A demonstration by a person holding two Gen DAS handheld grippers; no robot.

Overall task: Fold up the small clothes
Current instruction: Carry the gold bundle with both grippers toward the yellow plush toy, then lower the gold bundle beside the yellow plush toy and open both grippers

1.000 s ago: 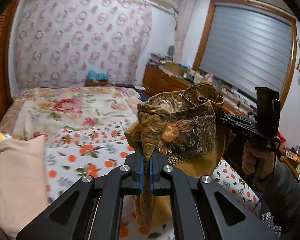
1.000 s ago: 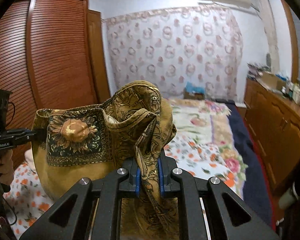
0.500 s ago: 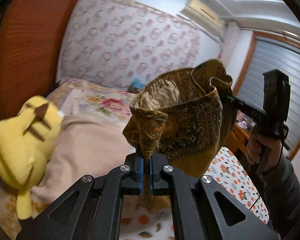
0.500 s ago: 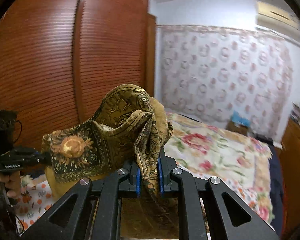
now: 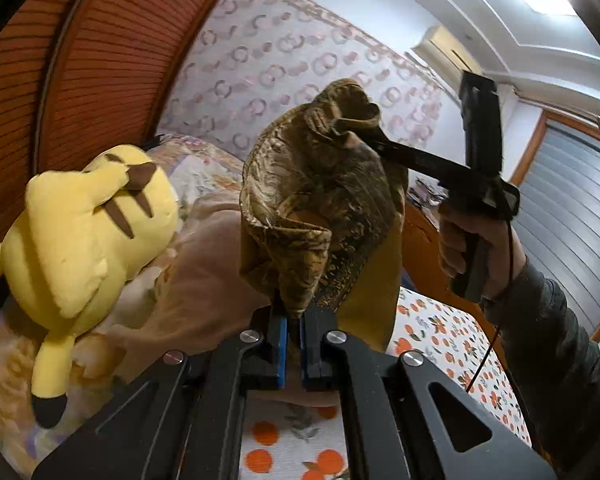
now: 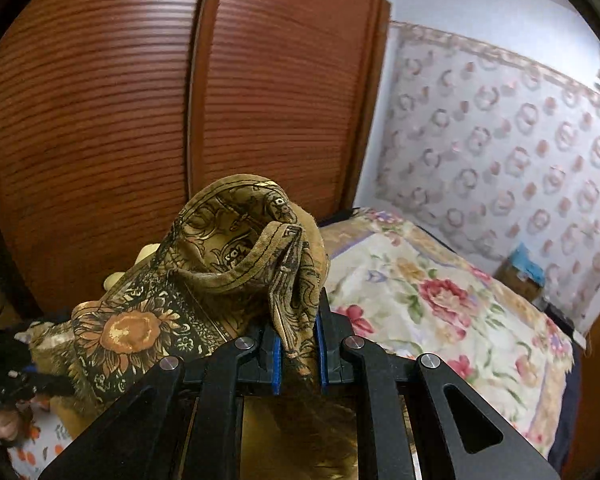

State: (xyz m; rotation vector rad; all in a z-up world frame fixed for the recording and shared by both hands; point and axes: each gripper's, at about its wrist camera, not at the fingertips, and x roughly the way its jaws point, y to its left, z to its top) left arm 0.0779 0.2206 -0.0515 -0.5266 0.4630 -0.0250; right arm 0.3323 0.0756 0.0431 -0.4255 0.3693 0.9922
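Observation:
A small brown-and-gold patterned garment (image 5: 320, 184) with a sunflower border hangs in the air between both grippers. My left gripper (image 5: 294, 340) is shut on one bunched corner of it. My right gripper (image 6: 296, 350) is shut on the other corner of the garment (image 6: 228, 264). In the left wrist view the right gripper (image 5: 364, 142) pinches the cloth's upper far edge, held by a hand (image 5: 476, 240). In the right wrist view the left gripper (image 6: 16, 380) shows at the lower left, at the sunflower end. The cloth sags below both grippers, above the bed.
A yellow plush toy (image 5: 80, 232) lies on a pink pillow (image 5: 204, 280) at the left. The bed has an orange-print sheet (image 5: 440, 340) and a floral quilt (image 6: 440, 308). A wooden slatted wardrobe (image 6: 140, 120) stands close behind. A dresser and shuttered window (image 5: 572, 232) are at the right.
Both grippers have swung left and tilted upward with the garment held between them; the wardrobe and plush toy have come into view, and the right gripper now holds its corner higher.

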